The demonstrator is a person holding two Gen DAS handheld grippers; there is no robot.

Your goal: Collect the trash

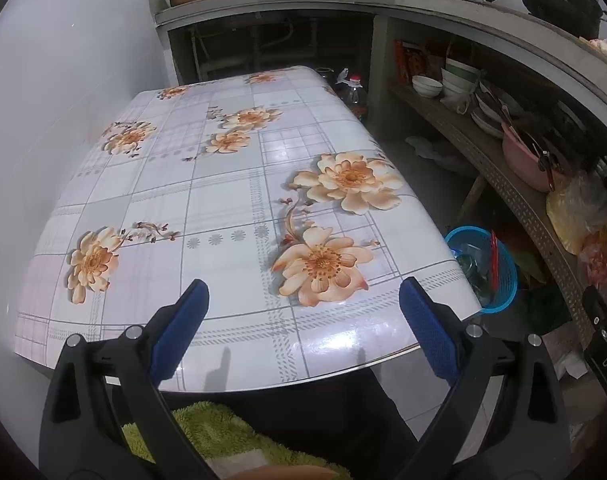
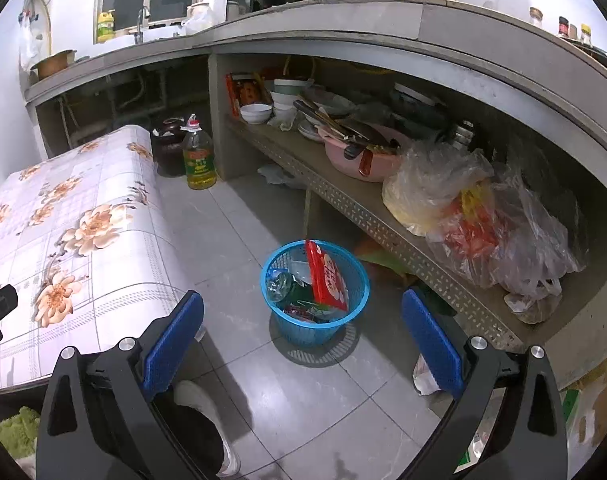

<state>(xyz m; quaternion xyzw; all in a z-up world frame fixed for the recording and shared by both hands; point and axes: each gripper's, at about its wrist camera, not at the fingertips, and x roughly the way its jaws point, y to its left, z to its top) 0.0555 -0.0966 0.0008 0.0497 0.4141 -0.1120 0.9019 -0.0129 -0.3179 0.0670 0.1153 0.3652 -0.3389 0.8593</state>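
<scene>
— Where does the trash sit, and what are your fingers doing?

— Both pairs stand wide apart and hold nothing. Your left gripper (image 1: 303, 312) hovers over the near edge of the flowered table (image 1: 207, 200), whose top shows no litter. Your right gripper (image 2: 303, 328) looks down at the blue mesh basket (image 2: 345, 312) on the tiled floor, just beside the table's corner — a red snack packet (image 2: 329, 280), a crushed clear bottle (image 2: 279, 280) and small wrappers already lie inside.

— And if you take anything up next?

— A crumpled white scrap (image 2: 423, 376) lies on the floor by your right fingers (image 2: 433, 344), near the foot of the shelf; it looks like paper or thin plastic, though that is hard to tell. It is probably very light and soft, so pinch it across the bunched middle rather than an edge. The basket itself seems light but flexible — take it by the rim, and keep it level so the packet does not tip out.
</scene>
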